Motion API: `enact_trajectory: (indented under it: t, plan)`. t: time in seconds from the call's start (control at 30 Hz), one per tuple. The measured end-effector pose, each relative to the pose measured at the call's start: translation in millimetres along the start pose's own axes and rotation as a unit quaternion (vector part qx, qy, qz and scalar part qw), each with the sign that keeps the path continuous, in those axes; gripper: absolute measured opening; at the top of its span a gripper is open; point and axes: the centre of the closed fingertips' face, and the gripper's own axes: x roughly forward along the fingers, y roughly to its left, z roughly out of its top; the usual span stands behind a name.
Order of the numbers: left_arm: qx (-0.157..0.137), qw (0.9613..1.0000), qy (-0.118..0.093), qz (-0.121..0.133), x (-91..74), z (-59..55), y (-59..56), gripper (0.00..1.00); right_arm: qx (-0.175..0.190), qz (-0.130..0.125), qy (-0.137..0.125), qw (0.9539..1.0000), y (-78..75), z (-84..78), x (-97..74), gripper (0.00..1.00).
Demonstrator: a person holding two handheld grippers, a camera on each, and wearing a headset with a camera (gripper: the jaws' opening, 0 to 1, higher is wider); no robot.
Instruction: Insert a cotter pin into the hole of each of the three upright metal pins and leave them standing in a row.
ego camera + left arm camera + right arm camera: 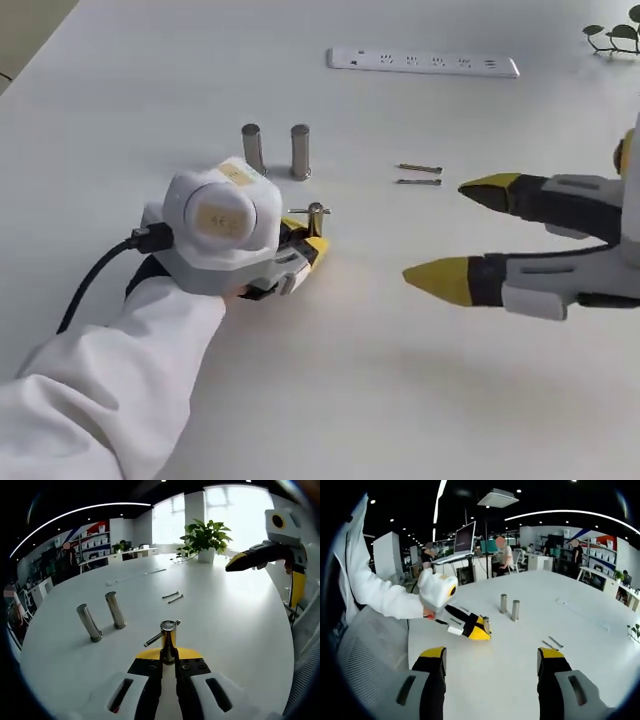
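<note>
Left gripper [314,246] lay low on the table [330,390], sleeved arm outstretched, jaws clamped on held pin [168,634], cotter pin [152,640] through it. Right gripper [438,232] hovered right of held pin, jaws wide. Two bare pins [300,150] stood behind it.

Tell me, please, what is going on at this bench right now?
A person works with two handheld grippers. The left gripper is shut on one metal pin, which has a cotter pin through its hole. Two more upright pins stand behind it, without cotter pins. Two loose cotter pins lie on the table, and the right gripper hovers open near them.
</note>
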Motion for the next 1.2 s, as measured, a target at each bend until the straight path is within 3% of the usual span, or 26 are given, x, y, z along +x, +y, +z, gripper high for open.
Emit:
enact_trajectory:
  t: [0.1,0.3,0.6,1.1,1.2]
  plan:
    - [0.001,1.0,-0.001,0.003,-1.1,2.3,1.7,0.07,0.012,-0.004,0.005,0.9999,5.1,-6.5,-2.7,0.86]
    - [0.008,0.9999,-0.005,0.009,-2.9,7.1,5.8,0.07,0.025,-0.018,0.025,0.9992,12.4,-15.4,-7.4,0.98]
    - [-0.006,0.9999,-0.004,0.013,8.1,8.6,14.4,0.07,0.049,-0.029,0.01,0.9983,16.8,-11.0,-17.8,0.98]
    - [-0.01,0.9999,-0.01,0.008,15.4,10.8,15.9,0.07,0.064,-0.039,0.004,0.9972,11.1,-11.3,-20.4,0.97]
    - [0.005,0.9999,-0.004,0.01,16.8,9.3,15.2,0.07,0.064,-0.037,0.004,0.9973,11.0,-10.3,-19.8,0.97]
